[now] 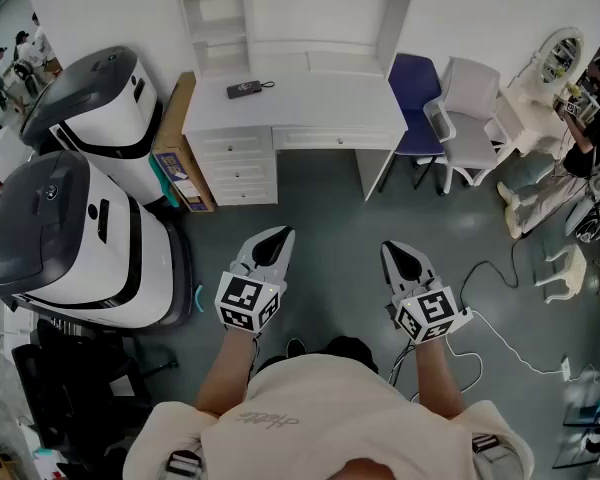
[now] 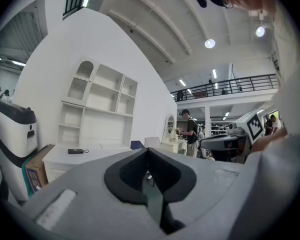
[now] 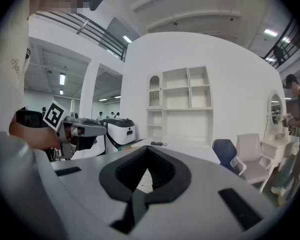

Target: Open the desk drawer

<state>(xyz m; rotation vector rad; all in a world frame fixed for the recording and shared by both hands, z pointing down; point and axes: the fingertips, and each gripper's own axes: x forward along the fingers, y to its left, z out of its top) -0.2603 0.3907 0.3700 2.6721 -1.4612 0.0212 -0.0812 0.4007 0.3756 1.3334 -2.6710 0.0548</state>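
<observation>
My left tool (image 1: 278,234) and right tool (image 1: 393,249) are both pressed together and empty, well apart from the shut desk drawer (image 1: 340,138) under the tabletop (image 1: 320,98). If I arrive with them closed, I'd bump its front rather than catch it.

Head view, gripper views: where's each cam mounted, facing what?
Head view: on the person's head, looking steeply down at the white desk; shows forearms, left gripper, right gripper.
Left gripper view: on left gripper, along its shut jaws toward desk; right gripper at right.
Right gripper view: same, left gripper at left.
Shared: desk in all three.
</observation>
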